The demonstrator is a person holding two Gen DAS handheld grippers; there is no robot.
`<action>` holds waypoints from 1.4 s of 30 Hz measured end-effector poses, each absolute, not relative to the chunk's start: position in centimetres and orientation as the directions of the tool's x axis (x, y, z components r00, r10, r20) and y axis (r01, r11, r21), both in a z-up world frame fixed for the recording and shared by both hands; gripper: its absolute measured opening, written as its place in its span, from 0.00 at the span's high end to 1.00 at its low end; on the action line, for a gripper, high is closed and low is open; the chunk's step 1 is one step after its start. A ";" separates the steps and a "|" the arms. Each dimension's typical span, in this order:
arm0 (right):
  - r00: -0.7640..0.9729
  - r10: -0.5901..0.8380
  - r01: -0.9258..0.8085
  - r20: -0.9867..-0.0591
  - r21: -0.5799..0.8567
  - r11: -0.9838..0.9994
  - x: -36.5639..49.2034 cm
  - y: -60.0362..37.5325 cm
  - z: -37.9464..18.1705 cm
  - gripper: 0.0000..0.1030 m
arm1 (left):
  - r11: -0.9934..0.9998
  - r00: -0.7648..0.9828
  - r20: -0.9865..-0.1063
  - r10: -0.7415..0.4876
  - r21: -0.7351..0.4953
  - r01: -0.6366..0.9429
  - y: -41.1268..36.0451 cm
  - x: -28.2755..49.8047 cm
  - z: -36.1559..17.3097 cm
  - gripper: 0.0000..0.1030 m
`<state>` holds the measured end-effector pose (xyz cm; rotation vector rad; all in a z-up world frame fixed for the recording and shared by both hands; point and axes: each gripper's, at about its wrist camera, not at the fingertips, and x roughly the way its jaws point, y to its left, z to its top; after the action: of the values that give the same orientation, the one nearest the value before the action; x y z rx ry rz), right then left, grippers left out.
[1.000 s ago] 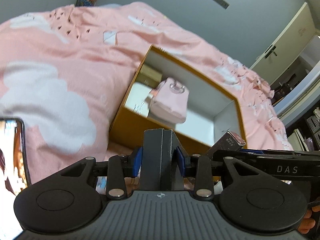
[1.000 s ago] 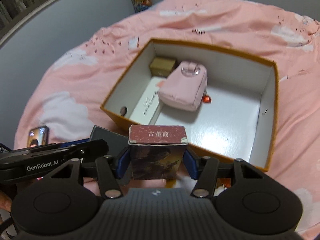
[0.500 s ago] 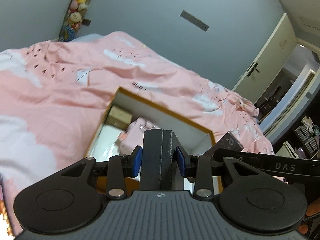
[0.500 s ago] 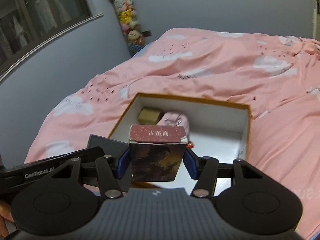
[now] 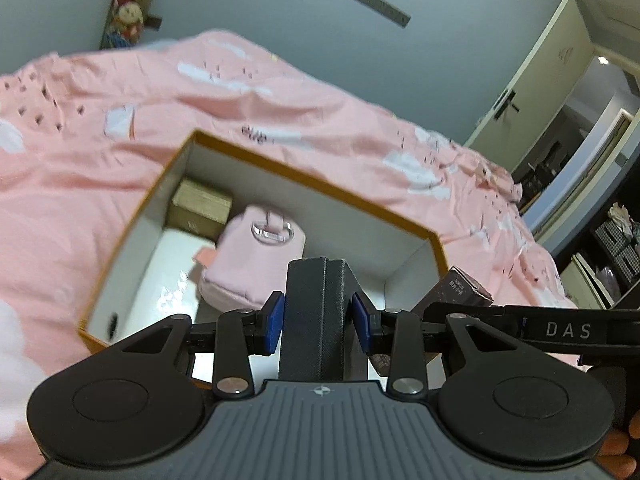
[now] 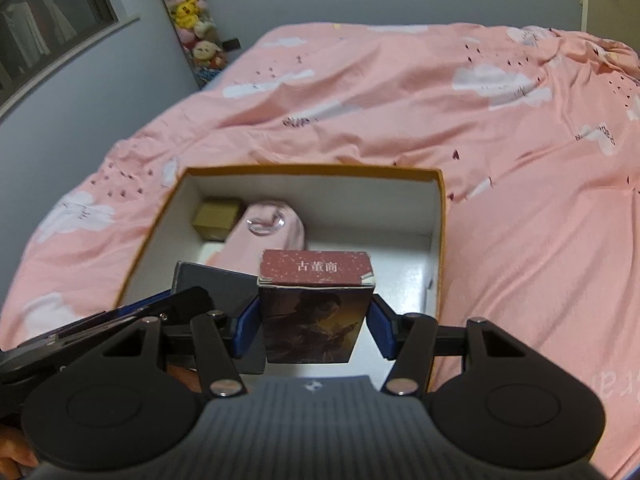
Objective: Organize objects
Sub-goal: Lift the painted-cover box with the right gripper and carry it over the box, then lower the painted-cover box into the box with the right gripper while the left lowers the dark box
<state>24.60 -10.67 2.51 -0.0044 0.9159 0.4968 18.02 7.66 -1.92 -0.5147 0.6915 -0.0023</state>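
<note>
My left gripper (image 5: 318, 320) is shut on a flat black box (image 5: 316, 312), held upright over the near edge of an open orange storage box (image 5: 304, 178). My right gripper (image 6: 314, 326) is shut on a dark red card box (image 6: 314, 304) with Chinese characters, held over the same storage box (image 6: 312, 170). Inside lie a pink pouch (image 5: 252, 256) with a clear ring and a small tan box (image 5: 202, 208). The card box also shows at the right of the left wrist view (image 5: 460, 286), and the black box at the left of the right wrist view (image 6: 212, 284).
The storage box sits on a bed with a pink cloud-print duvet (image 6: 500, 152). Plush toys (image 6: 192, 24) hang at the wall corner. A door (image 5: 532, 92) stands beyond the bed on the right.
Both grippers have moved forward over the storage box with their loads still held. The phone on the left is out of view now.
</note>
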 end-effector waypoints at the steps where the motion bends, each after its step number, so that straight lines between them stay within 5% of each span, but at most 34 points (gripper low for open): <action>1: 0.503 0.401 -0.410 -0.765 0.196 0.890 24.7 -10.7 2.2 0.43 | 0.869 0.766 -0.617 -0.180 -0.464 -0.170 7.8 18.3 -2.3 0.60; 27: 0.412 0.366 -0.428 -0.834 0.178 0.886 27.4 -9.4 -1.6 0.42 | 0.920 0.520 -0.833 -0.187 -0.335 -0.205 7.1 23.3 -6.8 0.60; 42: 0.374 0.364 -0.435 -0.853 0.185 0.881 28.0 -9.0 -2.5 0.42 | 0.946 0.493 -0.864 -0.105 -0.239 -0.218 8.1 23.0 -6.5 0.50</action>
<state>27.95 -9.05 -2.51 -0.0746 1.0713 0.5119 23.03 8.14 -6.54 -0.3387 1.0591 0.0703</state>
